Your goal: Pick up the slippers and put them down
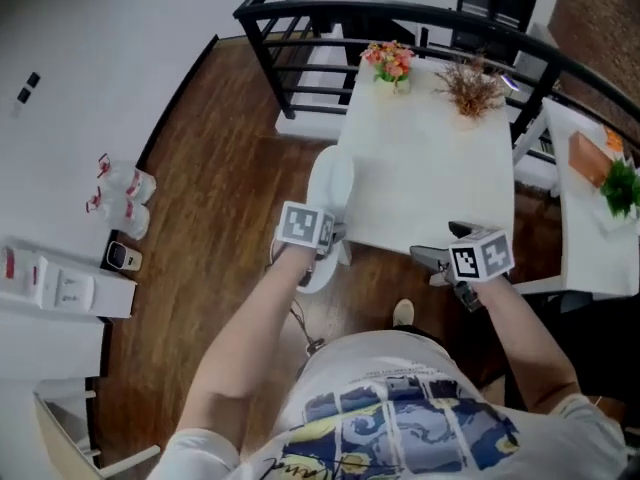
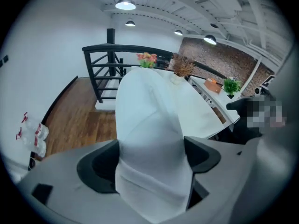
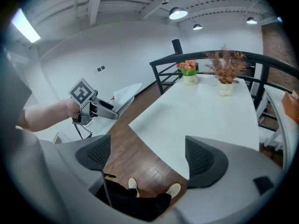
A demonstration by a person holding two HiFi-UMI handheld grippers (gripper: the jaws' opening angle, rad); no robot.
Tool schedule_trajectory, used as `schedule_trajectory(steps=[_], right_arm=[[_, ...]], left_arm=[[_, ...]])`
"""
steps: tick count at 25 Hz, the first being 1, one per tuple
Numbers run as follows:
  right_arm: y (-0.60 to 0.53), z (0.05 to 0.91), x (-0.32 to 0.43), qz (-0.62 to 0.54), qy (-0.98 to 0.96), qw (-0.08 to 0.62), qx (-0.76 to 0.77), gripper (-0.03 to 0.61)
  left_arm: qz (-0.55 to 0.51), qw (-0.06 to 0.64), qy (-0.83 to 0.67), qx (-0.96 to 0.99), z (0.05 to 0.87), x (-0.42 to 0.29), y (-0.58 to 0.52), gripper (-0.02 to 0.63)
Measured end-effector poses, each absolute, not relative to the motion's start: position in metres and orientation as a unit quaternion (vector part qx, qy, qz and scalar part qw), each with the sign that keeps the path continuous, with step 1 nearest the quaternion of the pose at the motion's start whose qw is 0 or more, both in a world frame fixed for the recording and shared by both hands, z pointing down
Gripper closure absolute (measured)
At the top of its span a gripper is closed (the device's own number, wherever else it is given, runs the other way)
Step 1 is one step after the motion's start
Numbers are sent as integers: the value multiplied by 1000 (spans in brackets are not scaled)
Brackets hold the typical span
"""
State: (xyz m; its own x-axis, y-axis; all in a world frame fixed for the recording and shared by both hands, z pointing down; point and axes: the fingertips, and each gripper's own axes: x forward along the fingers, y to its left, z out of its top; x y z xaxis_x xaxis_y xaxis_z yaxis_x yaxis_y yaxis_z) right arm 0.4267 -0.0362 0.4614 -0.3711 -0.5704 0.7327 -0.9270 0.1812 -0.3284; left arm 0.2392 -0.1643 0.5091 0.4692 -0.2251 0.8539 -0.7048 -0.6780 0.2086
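left claw (image 2: pixel 150 158) gripping slipper (image 2: pixel 148 108), right claw (image 3: pixel 147 158) empty

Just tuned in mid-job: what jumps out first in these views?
A white slipper fills the left gripper view, clamped by the left gripper beside the left edge of the white table. The right gripper is open and empty at the table's near edge; orange flowers and a dried plant stand at its far end.
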Motion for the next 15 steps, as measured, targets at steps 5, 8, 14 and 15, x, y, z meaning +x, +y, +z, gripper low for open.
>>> schedule_trajectory(steps=[5, 8, 14, 15], right_arm=[[-60, 477, 285, 370, -759, 265, 465, 64], [-72, 492, 190, 372, -767, 286, 438, 64], [-162, 598, 32, 383, -775, 365, 345, 64], [-193, 626, 10, 383, -774, 376, 334, 64]], left_arm=[[408, 317, -348, 782, 532, 60, -157, 187], [404, 341, -380, 759, 556, -53, -148, 187], [364, 437, -471, 674, 668, -227, -183, 187], [357, 452, -484, 659, 693, -245, -200, 187]])
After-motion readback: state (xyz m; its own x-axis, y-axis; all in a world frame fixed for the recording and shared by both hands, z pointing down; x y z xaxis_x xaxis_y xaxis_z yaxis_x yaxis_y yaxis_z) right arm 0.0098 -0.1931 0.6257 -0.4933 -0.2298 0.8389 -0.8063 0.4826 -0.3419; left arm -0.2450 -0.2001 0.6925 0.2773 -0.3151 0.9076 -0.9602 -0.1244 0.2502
